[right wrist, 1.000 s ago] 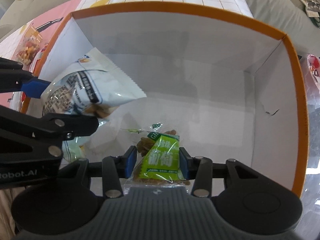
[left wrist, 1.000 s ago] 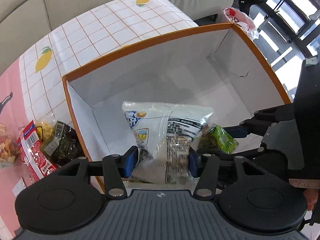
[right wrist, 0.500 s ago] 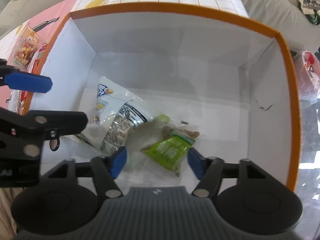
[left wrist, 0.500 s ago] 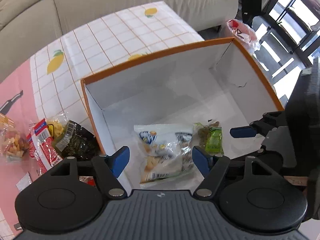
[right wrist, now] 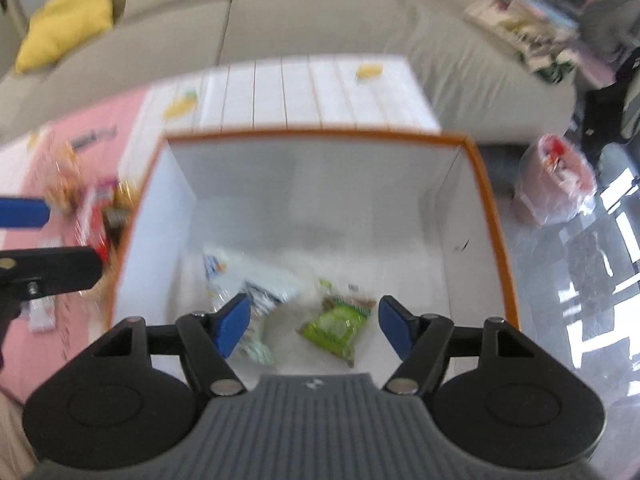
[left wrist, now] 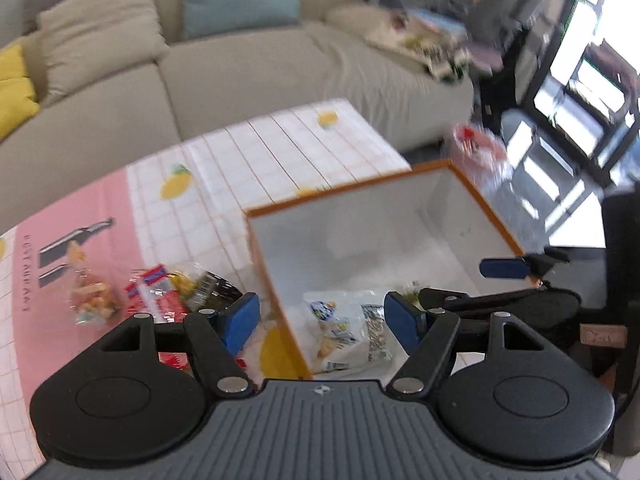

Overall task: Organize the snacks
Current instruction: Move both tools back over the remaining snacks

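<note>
An orange-rimmed white box (left wrist: 340, 196) (right wrist: 320, 136) stands on the table. On its floor lie a white snack bag (left wrist: 348, 332) (right wrist: 240, 280) and a green snack pack (right wrist: 336, 326), side by side. My left gripper (left wrist: 320, 316) hangs open above the box's left wall, holding nothing. My right gripper (right wrist: 314, 320) is open above the two packs, well clear of them. Each gripper shows in the other's view: the right gripper (left wrist: 480, 284) over the box's right rim, the left gripper (right wrist: 36, 240) beyond the left wall.
Several loose snack packs lie on the pink cloth left of the box: a dark pack (left wrist: 208, 288), a red pack (left wrist: 148, 288) and a clear bag of coloured pieces (left wrist: 92, 296). A beige sofa (left wrist: 240, 64) runs behind the table. A pink plastic bag (right wrist: 556, 184) sits on the floor at right.
Both grippers let go: the white bag and the green pack dropped to the box floor. Both grippers then rose and tilted up, so the sofa and room came into view.
</note>
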The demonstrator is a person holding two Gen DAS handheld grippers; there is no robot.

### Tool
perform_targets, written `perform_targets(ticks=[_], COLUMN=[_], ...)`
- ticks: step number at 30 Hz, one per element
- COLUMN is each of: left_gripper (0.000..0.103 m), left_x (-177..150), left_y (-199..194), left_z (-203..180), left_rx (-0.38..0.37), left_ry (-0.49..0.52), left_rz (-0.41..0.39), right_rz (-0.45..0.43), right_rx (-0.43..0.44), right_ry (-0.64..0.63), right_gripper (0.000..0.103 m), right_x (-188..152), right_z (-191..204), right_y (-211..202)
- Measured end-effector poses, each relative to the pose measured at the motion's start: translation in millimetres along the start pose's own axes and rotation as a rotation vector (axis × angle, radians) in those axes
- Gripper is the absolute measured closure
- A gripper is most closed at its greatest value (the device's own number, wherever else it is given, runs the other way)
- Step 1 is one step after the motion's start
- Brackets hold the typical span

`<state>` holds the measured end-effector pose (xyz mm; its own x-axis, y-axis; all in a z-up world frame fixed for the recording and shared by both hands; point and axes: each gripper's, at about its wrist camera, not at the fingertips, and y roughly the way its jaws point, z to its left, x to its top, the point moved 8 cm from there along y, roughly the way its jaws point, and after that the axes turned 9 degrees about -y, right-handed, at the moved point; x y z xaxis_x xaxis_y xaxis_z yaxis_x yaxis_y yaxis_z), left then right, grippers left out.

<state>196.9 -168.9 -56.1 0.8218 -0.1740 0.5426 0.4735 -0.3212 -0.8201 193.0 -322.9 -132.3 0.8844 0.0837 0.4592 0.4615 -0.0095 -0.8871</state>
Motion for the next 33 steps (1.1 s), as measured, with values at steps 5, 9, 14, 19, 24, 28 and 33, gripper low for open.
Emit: perform_targets(ticks=[5,9,14,19,24,28,33], left_gripper=[0.02,0.021,0.021,0.022,0.024,0.024,0.024], left_x=[-8.8,-19.4,-37.5,-54.6,-69.4,-83.5,-99.0], left_y=[-33.1,-55.4,-74.0,-86.7,-92.1,-83.8,-73.1], left_z=[24.9,49.7,79.2,112.0,137.1,146.9,158.9], left_rx=[0.027,0.051,0.094,0.134,0.115,0.157,0.172], left_ry=[-0.052,-0.112,-0.144,-0.198,-0.258,-0.196,-0.178], left_rz=[-0.107,-0.19,-0.253,-0.298,-0.3,-0.264,-0.218], right_rz=[-0.17,-0.275,-0.348,-0.344,-0.357,-0.331,-0.32], right_rx=[-0.014,-0.037,-0.009,0.081,0.074,0.066,0.068], right_ry=[0.038,0.004,0.023,0.083,0.094,0.06,0.045], right_gripper=[0.033,0.033,0.032,0.032,0.032,0.032,0.033], right_x=[5.3,4.2,-4.1,-14.2,-23.9,-30.3,-40.1], right_z=[23.2,51.5,85.5,122.2,154.4,176.2,192.2], right_y=[-41.7,-65.8,-81.0,-77.8,-72.6,-57.8,-47.0])
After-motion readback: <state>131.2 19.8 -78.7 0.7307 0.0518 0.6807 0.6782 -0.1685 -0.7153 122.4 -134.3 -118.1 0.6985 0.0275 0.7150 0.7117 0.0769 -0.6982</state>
